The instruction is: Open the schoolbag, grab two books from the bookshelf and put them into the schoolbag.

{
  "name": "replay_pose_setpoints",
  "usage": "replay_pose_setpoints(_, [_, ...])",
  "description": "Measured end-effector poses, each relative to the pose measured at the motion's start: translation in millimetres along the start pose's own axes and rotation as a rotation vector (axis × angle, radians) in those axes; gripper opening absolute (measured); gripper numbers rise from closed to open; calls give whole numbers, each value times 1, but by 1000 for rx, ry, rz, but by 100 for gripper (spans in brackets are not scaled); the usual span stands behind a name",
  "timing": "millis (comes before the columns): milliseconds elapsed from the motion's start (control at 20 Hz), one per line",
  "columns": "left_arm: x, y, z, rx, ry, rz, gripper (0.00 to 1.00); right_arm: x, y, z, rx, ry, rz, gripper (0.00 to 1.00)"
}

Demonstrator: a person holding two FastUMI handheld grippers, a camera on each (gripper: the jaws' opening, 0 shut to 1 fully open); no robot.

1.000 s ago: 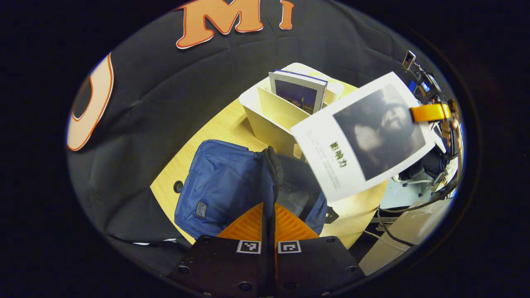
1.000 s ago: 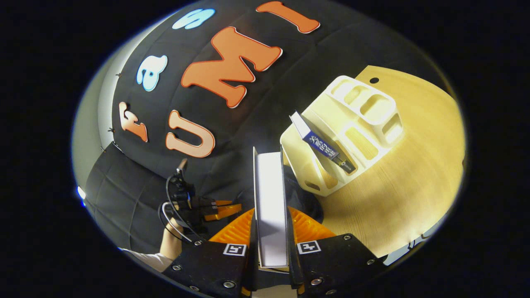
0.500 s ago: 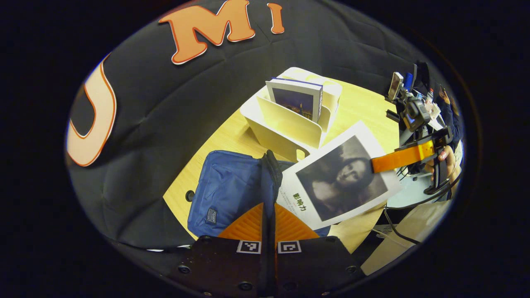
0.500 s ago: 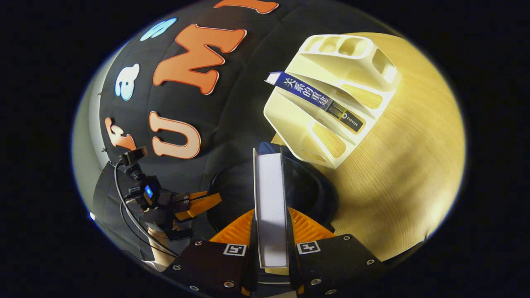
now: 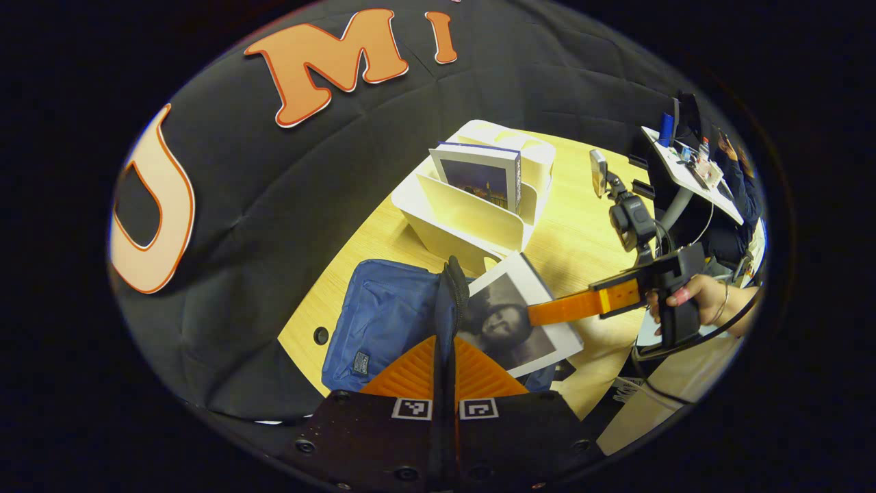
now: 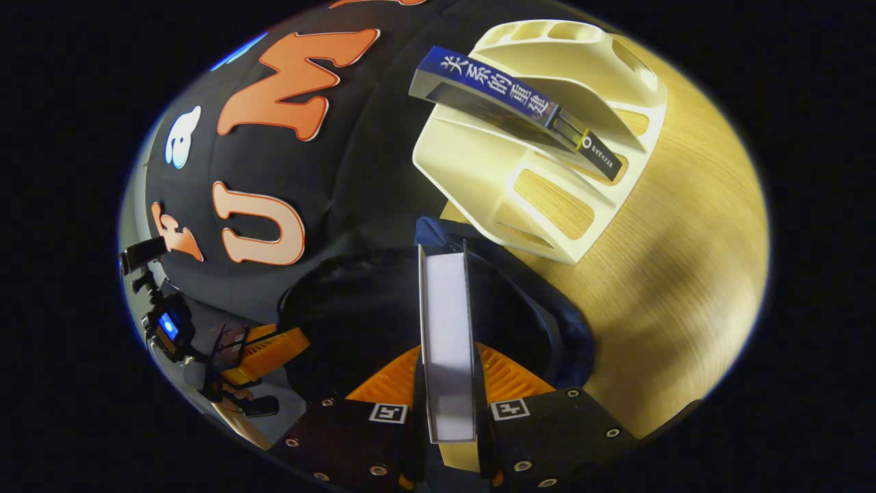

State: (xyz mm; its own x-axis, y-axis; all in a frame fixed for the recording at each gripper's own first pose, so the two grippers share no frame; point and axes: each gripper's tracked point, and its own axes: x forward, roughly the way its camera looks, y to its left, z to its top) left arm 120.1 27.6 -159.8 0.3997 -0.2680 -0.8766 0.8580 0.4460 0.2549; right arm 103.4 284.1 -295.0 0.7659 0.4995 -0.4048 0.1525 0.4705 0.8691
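Now, at lower centre of the right gripper view, the right hand-held gripper (image 6: 448, 383) pinches the first book (image 6: 446, 342) over the open schoolbag (image 5: 383, 322), while the left hand-held gripper (image 5: 443, 373), fingers pressed together, grips its rim; lowering and releasing likely come next, with the second book (image 5: 479, 174) waiting in the bookshelf (image 5: 472, 219).

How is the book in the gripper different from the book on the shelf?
1. The held book has a white cover with a grey face photo; the shelf book has a dark blue cover and spine.
2. The held book is pinched by the right gripper and tipped into the open blue schoolbag; the shelf book stands in a slot of the cream bookshelf, untouched.

Both are thin paperbacks.
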Motion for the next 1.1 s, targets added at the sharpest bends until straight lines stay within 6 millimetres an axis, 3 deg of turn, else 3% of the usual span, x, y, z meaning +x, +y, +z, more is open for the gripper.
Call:
replay_pose_setpoints(200, [1, 1, 3, 3, 1, 9, 1, 31, 3, -17, 22, -22, -33, 30])
replay_pose_setpoints(350, [4, -11, 9, -1, 6, -35, 0, 54, 11, -31, 70, 18, -50, 30])
replay_pose_setpoints(500, [3, -12, 14, 11, 8, -33, 1, 67, 16, -41, 54, 74, -80, 30])
replay_pose_setpoints(550, [-1, -18, 13, 5, 10, -36, 1, 68, 17, -44, 51, 100, -87, 19])
replay_pose_setpoints(600, [-2, -20, 13, -6, 10, -39, 1, 68, 15, -46, 49, 110, -95, 32])
replay_pose_setpoints(700, [1, -14, 10, -48, 17, -49, 1, 66, 10, -49, 31, 136, -116, 36])
replay_pose_setpoints(800, [8, 5, 2, -70, 23, -28, 0, 57, 1, -50, 11, 138, -140, 47])
replay_pose_setpoints(850, [8, 8, 0, -75, 24, -25, 0, 54, -1, -46, 12, 126, -150, 43])
replay_pose_setpoints(900, [8, 8, -1, -77, 23, -25, 0, 52, -2, -41, 10, 116, -151, 68])
replay_pose_setpoints(950, [8, 7, -1, -82, 25, -29, 1, 49, -3, -36, 8, 112, -152, 86])
replay_pose_setpoints(1000, [8, 7, 1, -87, 25, -30, 1, 46, -3, -32, 7, 107, -147, 94])
replay_pose_setpoints(1100, [8, 11, -2, -88, 26, -20, 1, 33, 2, -28, -10, 106, -129, 97])
